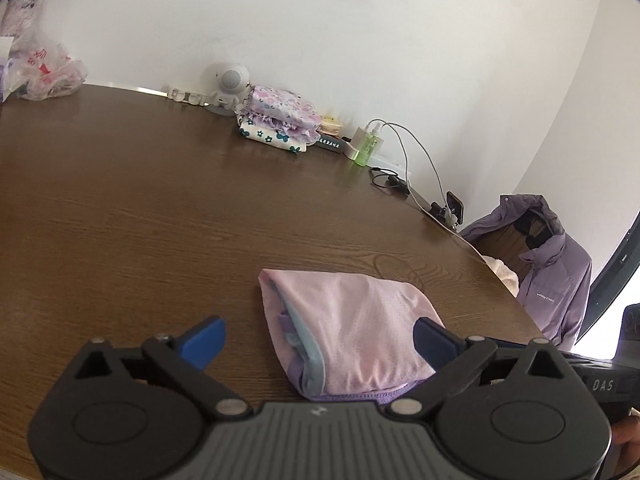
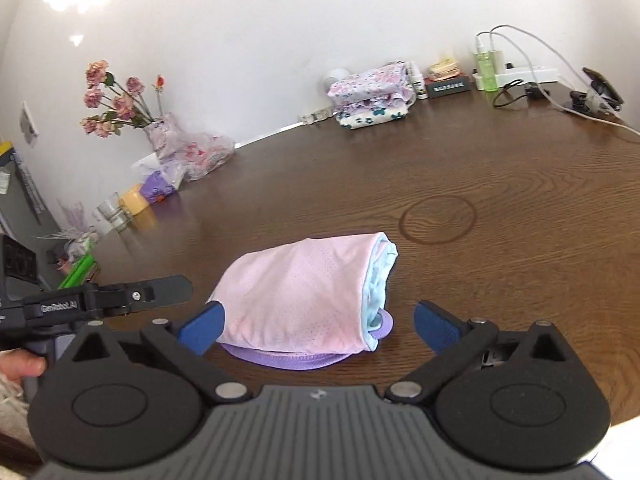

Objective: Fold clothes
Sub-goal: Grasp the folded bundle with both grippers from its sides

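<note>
Left gripper [image 1: 320, 338]: we see its blue pads spread wide and angled down at the table, nothing pinched; the right pad lies against the garment's edge, the left pad is over bare wood.
Right gripper [image 2: 320, 326]: released as well, jaws wide, tilted down; its left pad sits just beside the garment, its right pad stands clear of it.
Left hand [image 2: 22, 364]: we make out only fingers wrapped on the left gripper's handle at the picture's left edge.
Folded pink garment [image 2: 296, 300]: lies flat near the table's near edge, pale blue lining showing at one open side, a purple band under it.
Wooden table [image 2: 500, 184]: dark brown.
Stack of floral folded clothes [image 2: 370, 98]: rests at the far edge by the wall.
</note>
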Demonstrator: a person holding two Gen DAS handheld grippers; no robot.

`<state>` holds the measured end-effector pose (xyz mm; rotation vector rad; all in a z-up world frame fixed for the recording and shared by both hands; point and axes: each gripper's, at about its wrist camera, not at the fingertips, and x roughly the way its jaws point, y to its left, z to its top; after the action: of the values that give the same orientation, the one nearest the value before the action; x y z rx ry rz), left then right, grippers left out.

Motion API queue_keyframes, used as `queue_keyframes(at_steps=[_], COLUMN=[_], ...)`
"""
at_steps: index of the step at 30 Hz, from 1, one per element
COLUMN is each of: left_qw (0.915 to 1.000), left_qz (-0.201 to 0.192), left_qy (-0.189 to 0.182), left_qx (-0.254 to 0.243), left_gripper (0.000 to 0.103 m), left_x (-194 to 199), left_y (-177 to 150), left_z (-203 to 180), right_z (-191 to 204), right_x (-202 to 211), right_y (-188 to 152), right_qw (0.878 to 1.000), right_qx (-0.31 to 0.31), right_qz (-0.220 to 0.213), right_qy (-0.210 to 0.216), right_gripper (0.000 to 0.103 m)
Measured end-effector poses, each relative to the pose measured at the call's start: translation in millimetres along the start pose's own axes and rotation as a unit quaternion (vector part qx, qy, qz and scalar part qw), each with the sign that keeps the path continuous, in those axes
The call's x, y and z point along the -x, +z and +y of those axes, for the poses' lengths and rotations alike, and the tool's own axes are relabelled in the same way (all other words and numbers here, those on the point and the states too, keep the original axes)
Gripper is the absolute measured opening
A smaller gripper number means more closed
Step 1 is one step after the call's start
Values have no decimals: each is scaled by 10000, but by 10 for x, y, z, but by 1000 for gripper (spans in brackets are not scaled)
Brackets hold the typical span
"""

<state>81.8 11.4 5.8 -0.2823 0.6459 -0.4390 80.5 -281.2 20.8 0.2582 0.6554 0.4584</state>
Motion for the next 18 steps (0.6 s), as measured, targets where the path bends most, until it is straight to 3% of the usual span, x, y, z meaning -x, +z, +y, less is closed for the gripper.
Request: queue_keyframes(at_steps=[5, 10, 13, 18], left_qw=[9998, 9976, 9960, 9941], left_qz=[153, 667, 782, 1064], left_qy=[15, -43, -134, -178], left_qx=[-158, 170, 422, 96], left_gripper=[101, 101, 99, 93], left_x=[-68, -395, -536, -675], left_y=[58, 142, 198, 290], left_z=[-30, 125, 239, 195], right_z=[-25, -304, -431, -468], right_x=[-139, -308, -441, -594], right_y=[64, 239, 309, 334], right_qw=[9987, 9991, 9979, 9958], right_qx=[121, -244, -402, -402], right_qz=[95, 348, 494, 760], right_qy=[-486, 40, 100, 300], right_gripper=[103, 103, 102, 91])
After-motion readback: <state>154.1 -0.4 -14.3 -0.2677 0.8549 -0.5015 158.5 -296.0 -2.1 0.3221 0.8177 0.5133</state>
